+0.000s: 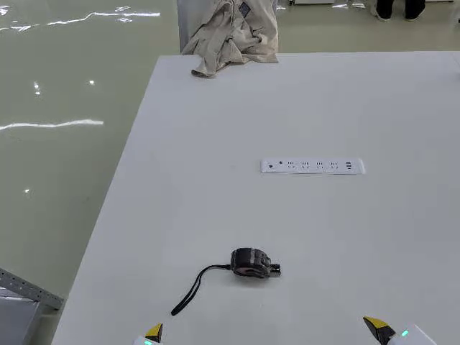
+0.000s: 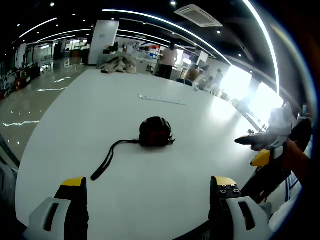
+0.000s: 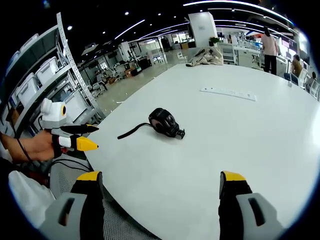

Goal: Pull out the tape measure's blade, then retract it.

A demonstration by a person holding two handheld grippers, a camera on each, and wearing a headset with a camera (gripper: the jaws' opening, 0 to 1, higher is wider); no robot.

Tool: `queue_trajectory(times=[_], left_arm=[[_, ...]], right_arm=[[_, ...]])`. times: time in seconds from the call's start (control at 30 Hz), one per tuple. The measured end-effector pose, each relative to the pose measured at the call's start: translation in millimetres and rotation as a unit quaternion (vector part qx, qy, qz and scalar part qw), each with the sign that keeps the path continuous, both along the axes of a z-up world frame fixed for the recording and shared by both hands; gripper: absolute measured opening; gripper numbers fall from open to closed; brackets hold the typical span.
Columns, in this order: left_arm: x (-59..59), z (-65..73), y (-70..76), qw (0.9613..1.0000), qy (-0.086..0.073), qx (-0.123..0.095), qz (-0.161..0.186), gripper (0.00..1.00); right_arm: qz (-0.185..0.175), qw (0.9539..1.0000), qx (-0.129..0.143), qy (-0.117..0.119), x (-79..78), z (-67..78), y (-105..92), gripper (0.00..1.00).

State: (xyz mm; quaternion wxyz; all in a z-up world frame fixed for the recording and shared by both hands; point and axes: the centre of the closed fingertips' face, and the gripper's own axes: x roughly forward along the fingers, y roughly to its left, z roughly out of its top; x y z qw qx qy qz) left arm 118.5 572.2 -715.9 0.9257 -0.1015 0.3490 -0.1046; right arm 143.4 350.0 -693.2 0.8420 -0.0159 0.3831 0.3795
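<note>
A black tape measure point(image 1: 253, 263) lies on the white table point(image 1: 302, 115), its black wrist strap point(image 1: 192, 289) trailing toward the near left. Its blade is inside the case. The same tape measure point(image 2: 155, 132) lies ahead of my left gripper point(image 2: 149, 186), which is open and holds nothing. My right gripper point(image 3: 160, 181) is also open, with the tape measure point(image 3: 165, 122) well ahead of it. At the bottom edge of the head view the left gripper's yellow fingertip point(image 1: 154, 333) and the right gripper's fingertip point(image 1: 377, 327) sit on either side of the tape measure.
A white power strip point(image 1: 313, 167) lies flat beyond the tape measure. A beige jacket point(image 1: 233, 36) is heaped on the table's far left corner. The table's left edge point(image 1: 108, 201) drops to a shiny floor. People stand far behind the table.
</note>
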Motion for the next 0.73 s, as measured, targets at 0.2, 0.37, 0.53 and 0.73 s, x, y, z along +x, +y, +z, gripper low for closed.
queue_trajectory(times=[0.2,0.37,0.53,0.73], left_arm=[[2.1,0.8,-1.9,1.0000,-0.002,-0.003,-0.001,1.00],[2.6,1.1,-1.6,1.0000,-0.002,-0.003,0.001,1.00],[2.0,5.2,-1.0,1.0000,-0.005,-0.002,0.005,1.00],[-0.2,6.2,-0.5,0.9999,-0.006,-0.002,0.009,1.00]], right_arm=[[-0.003,1.0000,0.000,0.001,-0.6,-0.2,-0.8,1.00],[-0.003,1.0000,-0.001,-0.001,-0.8,2.7,-1.6,1.00],[-0.004,1.0000,-0.002,-0.004,0.5,2.5,-4.9,1.00],[0.000,1.0000,-0.002,-0.005,0.0,3.4,-4.5,1.00]])
